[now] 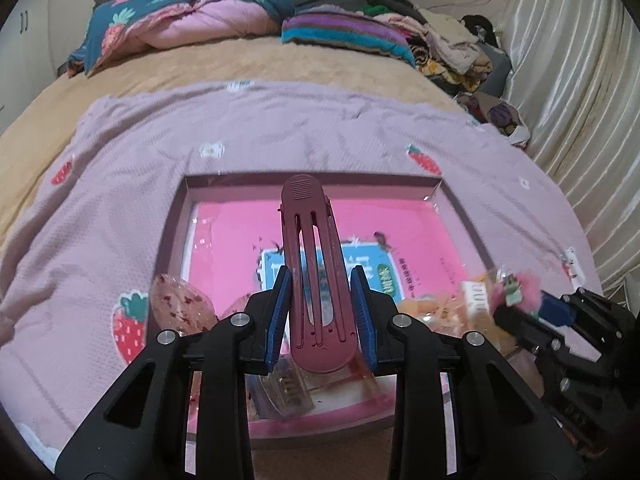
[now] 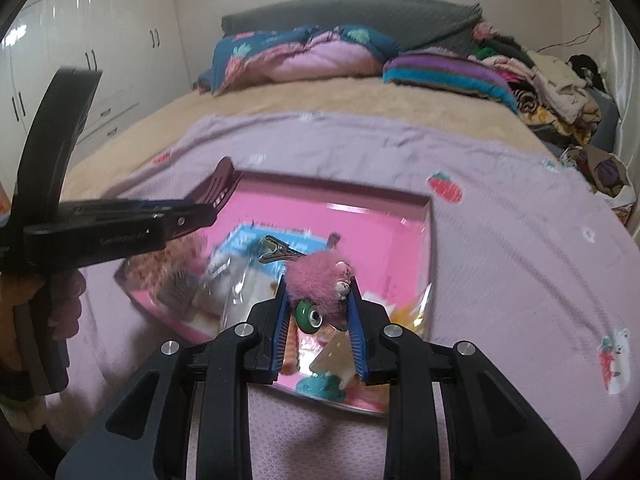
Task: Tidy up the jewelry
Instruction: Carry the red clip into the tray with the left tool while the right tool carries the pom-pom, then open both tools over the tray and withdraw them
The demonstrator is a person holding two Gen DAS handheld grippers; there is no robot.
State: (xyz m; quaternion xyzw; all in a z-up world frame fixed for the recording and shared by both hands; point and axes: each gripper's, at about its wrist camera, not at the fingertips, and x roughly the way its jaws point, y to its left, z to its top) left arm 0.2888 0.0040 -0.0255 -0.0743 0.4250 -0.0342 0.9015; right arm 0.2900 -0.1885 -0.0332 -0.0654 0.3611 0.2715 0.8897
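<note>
Black jaws with blue pads of the left gripper (image 1: 322, 312) pinch a long maroon plastic hair clip (image 1: 316, 280) at centre frame, over the pink shallow box (image 1: 460, 216). Only the right view shows the right gripper (image 2: 318, 312) clamped on a fluffy pink hair clip (image 2: 316, 280), lower centre, above the box's near edge.

The right gripper (image 2: 318, 300) fills the lower middle of the frame, its blue pads (image 2: 280, 320) closed on a fluffy pink hair clip (image 2: 318, 276) with a green bead and a metal alligator clip pointing upper left. Behind it, mid-frame, a shallow pink box (image 2: 427, 216) lies on a lilac strawberry-print blanket (image 2: 500, 240). At the left edge the left gripper (image 2: 212, 196) holds a dark red hair clip (image 2: 222, 184) over the box's upper left corner.
</note>
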